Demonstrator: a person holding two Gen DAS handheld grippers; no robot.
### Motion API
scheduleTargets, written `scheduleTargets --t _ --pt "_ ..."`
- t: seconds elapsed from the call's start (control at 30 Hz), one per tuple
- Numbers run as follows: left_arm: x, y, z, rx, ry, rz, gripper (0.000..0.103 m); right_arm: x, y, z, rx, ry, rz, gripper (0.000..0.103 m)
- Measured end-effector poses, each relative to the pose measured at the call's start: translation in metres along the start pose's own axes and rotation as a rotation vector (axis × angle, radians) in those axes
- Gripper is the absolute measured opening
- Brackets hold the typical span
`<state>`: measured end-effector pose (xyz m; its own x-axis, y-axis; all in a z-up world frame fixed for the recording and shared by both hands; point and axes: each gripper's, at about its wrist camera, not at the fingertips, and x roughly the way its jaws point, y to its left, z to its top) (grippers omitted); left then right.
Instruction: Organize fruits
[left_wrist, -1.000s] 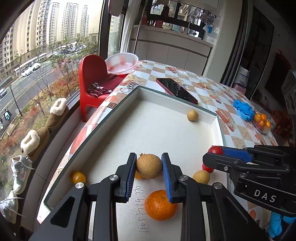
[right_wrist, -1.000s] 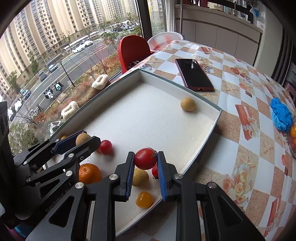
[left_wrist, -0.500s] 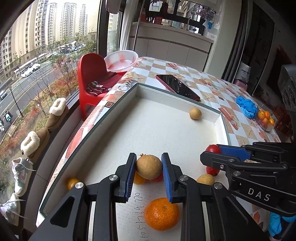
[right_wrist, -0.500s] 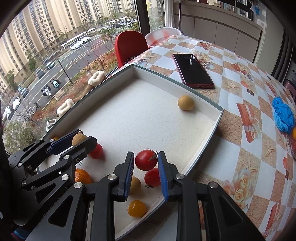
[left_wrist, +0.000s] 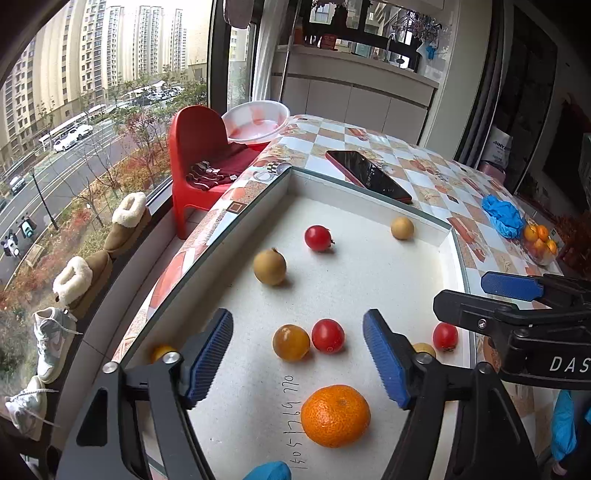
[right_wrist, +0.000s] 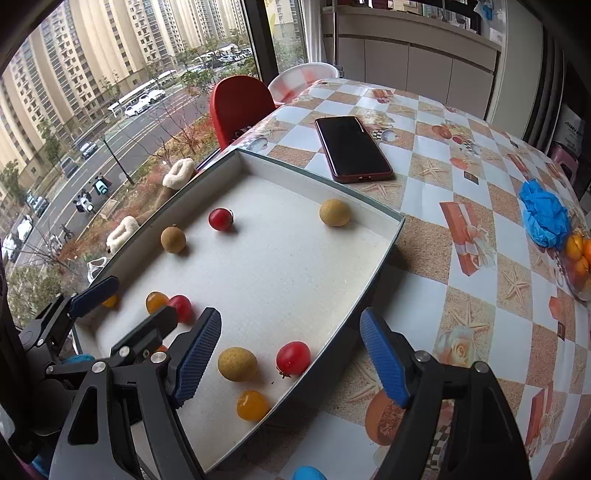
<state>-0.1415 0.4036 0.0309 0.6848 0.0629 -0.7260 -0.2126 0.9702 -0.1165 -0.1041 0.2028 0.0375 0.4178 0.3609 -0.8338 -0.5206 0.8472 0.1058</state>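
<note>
A shallow white tray (left_wrist: 280, 184) (right_wrist: 384, 236) holds loose fruit. In the left wrist view a brown longan (left_wrist: 269, 266) and a red tomato (left_wrist: 317, 238) lie mid-tray, another longan (left_wrist: 402, 228) at the far right corner. Nearer lie a yellow tomato (left_wrist: 291, 342), a red tomato (left_wrist: 327, 335) and an orange (left_wrist: 335, 415). My left gripper (left_wrist: 297, 363) is open and empty above these. My right gripper (right_wrist: 290, 356) is open and empty over the tray's right edge, above a red tomato (right_wrist: 293, 358), a longan (right_wrist: 237, 363) and a yellow tomato (right_wrist: 252, 405).
A red phone (right_wrist: 351, 147) lies on the checkered tablecloth (right_wrist: 461, 295) beyond the tray. A blue glove (right_wrist: 543, 214) and a bowl of oranges (right_wrist: 580, 262) sit at the right. A red chair (left_wrist: 199, 155) and a window are to the left.
Both grippers opened and drew back. The longan left my left gripper and the red tomato left my right gripper; both now lie apart in the tray's middle.
</note>
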Motion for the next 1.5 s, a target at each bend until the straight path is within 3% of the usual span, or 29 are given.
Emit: scheduleTargets --t 0.03,0.2,0.33,0.43,1.07,1.5 --pt "-0.002 -0.001 -0.001 -0.004 -0.012 0.008 0.102 -0.001 -0.002 -0.001 0.005 0.003 0.0 0.085" --pt "-0.004 -0.006 -0.006 0.023 -0.014 0.014 0.102 -0.002 -0.01 -0.006 0.024 0.012 -0.021 0.087" --pt "0.006 -0.007 -0.013 0.021 0.033 0.018 0.102 -0.006 -0.016 -0.01 0.037 0.013 -0.029 0.087" --pt "0.001 -0.006 -0.014 0.0 0.006 0.006 0.102 -0.008 -0.019 -0.014 0.043 0.015 -0.032 0.087" --pt "0.0 -0.04 -0.019 0.045 0.023 0.034 0.102 -0.018 -0.035 -0.023 0.075 0.019 -0.029 0.087" --pt "0.0 -0.039 -0.019 0.046 0.02 0.04 0.102 -0.014 -0.032 -0.025 0.052 0.023 -0.063 0.096"
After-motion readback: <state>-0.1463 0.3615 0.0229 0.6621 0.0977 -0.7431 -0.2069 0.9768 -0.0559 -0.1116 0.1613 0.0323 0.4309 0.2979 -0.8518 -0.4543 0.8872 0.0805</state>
